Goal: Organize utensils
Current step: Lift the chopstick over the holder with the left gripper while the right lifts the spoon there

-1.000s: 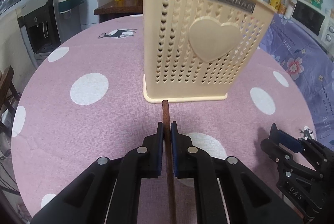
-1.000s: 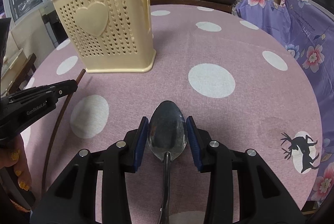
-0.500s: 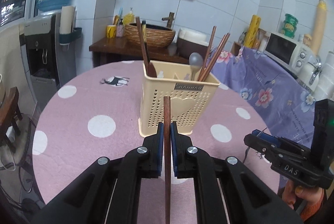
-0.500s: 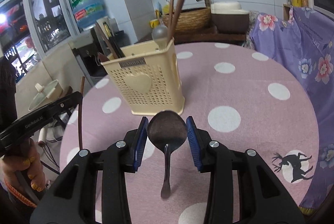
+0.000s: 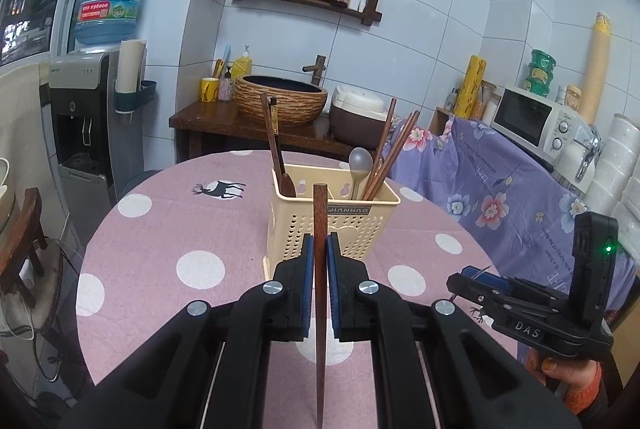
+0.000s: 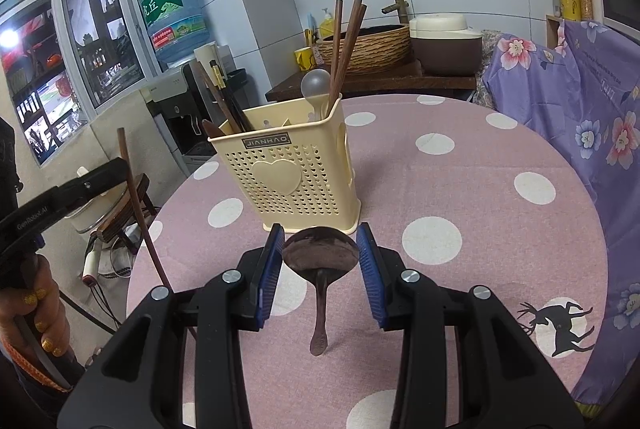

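Observation:
A cream plastic utensil holder (image 5: 334, 225) (image 6: 298, 169) stands on the round pink polka-dot table (image 5: 160, 241) (image 6: 480, 197), holding wooden chopsticks, a wooden spoon and a pale spoon. My left gripper (image 5: 320, 257) is shut on a dark wooden chopstick (image 5: 320, 293) that runs upright between its pads, raised in front of the holder. In the right wrist view that chopstick (image 6: 136, 205) shows at the left. My right gripper (image 6: 321, 249) is shut on the bowl of a metal spoon (image 6: 320, 257), whose handle hangs down, in the air short of the holder.
A purple floral cloth (image 5: 500, 189) covers furniture right of the table, with a microwave (image 5: 532, 117) on it. Behind the table a wooden counter bears a woven basin (image 5: 280, 101) and a rice cooker (image 6: 444, 43). A water dispenser (image 5: 88, 97) stands at the left.
Both grippers have risen from just above the tablecloth and tilted up, so the holder's rim and contents now show. Chopstick and spoon stayed gripped throughout.

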Demonstrator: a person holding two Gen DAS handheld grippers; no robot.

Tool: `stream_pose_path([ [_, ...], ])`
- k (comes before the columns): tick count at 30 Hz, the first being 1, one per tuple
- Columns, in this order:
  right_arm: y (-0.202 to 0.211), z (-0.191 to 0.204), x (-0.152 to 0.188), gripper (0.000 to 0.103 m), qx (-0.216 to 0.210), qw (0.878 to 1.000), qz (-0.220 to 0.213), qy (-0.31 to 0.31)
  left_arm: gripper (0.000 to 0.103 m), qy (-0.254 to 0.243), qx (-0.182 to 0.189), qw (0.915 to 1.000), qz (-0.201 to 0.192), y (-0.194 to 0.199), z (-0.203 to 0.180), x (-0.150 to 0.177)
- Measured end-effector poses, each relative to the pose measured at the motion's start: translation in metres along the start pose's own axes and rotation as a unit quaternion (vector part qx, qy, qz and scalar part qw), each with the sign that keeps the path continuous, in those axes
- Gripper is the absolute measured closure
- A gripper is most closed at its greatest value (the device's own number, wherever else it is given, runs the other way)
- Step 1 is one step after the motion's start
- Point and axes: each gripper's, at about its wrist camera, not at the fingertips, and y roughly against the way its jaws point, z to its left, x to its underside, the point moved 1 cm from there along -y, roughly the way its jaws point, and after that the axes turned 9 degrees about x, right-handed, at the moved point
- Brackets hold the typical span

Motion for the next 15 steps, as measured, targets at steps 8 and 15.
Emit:
stream_pose_path([
  [8,0.0006,-0.0004,-0.0013,0.065,-0.001,1.0,-0.004,0.003,0.095,0.002,0.009,0.9999,-0.005,-0.0001,0.0008,-0.0008],
  [15,-0.0017,-0.0004,-0.0059,0.065,-0.012,1.0,-0.004,0.003,0.095,-0.004,0.012,0.9998,-0.012,0.0021,-0.0012,-0.0065],
])
